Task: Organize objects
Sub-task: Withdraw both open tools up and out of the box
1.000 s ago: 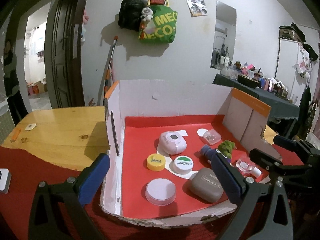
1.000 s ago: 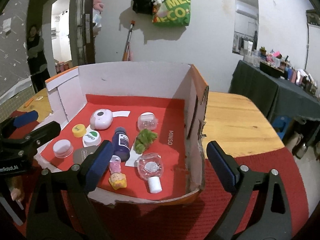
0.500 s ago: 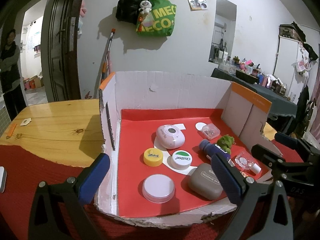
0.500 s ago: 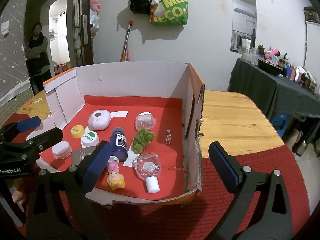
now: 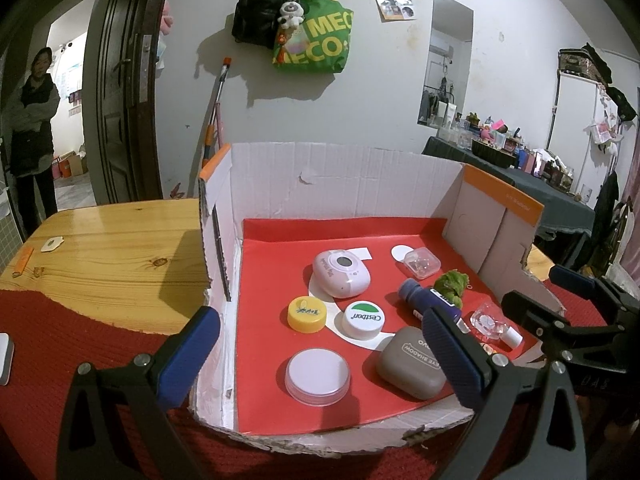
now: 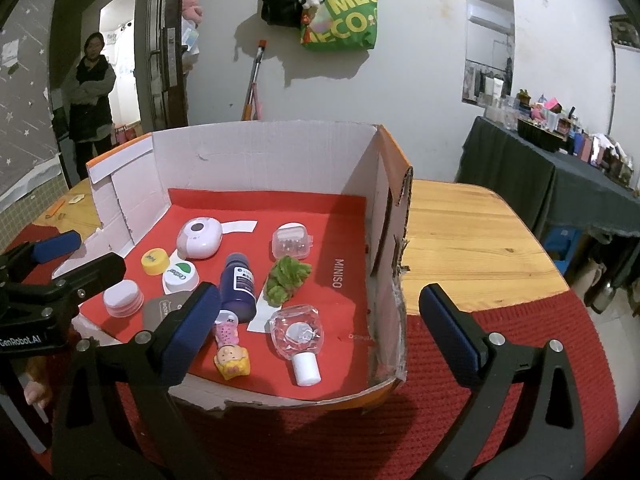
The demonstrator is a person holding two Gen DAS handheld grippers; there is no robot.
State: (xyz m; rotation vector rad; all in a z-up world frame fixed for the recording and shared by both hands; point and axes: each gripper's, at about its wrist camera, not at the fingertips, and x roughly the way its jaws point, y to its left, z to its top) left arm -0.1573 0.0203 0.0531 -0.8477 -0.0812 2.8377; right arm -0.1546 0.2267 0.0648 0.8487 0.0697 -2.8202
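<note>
1. The table [image 6: 472,232] fills the middle of the frame and carries a big cardboard box [image 6: 280,152].
2. All the small things lie inside the box on its red floor: a purple bottle [image 6: 239,286] in the middle, a green clump [image 6: 286,280] beside it, a yellow lid [image 5: 307,314] lower left.
3. They look scattered; sorted or not, I cannot tell.
4. The left hand-held gripper [image 5: 320,354] and right hand-held gripper [image 6: 320,326] are both wide open, holding nothing.

Green tote bag [image 5: 313,38] on the wall, bystander [image 6: 90,92] in the doorway
</note>
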